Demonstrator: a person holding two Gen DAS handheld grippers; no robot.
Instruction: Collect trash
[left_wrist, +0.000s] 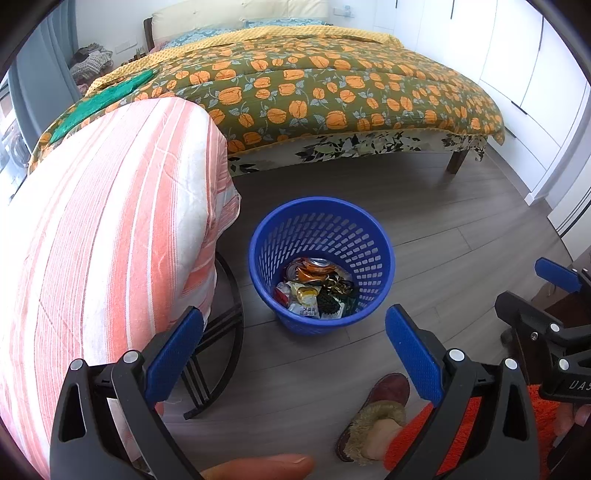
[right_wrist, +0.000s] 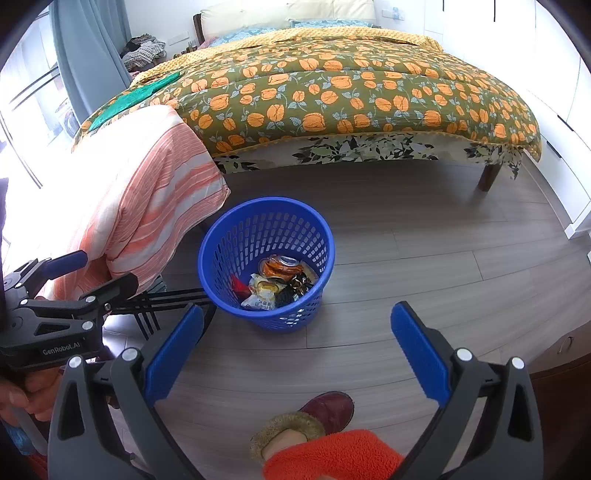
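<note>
A blue perforated waste basket (left_wrist: 364, 236) stands on the grey wood floor, also in the right wrist view (right_wrist: 221, 236). Trash lies in its bottom (left_wrist: 314, 288) (right_wrist: 275, 282): a crushed orange can, wrappers, dark bits. My left gripper (left_wrist: 295, 332) is open and empty, held above the floor just in front of the basket. My right gripper (right_wrist: 297, 328) is open and empty, also in front of the basket. The right gripper shows at the right edge of the left wrist view (left_wrist: 546, 295); the left gripper shows at the left of the right wrist view (right_wrist: 77, 280).
A round table under an orange-striped cloth (left_wrist: 110, 229) (right_wrist: 147, 199) stands left of the basket on a black metal frame (left_wrist: 218, 350). A bed with an orange-flower quilt (left_wrist: 332, 96) (right_wrist: 351, 92) lies behind. The person's slippered foot (left_wrist: 380, 417) (right_wrist: 317, 417) is below. White cabinets (left_wrist: 517, 66) stand right.
</note>
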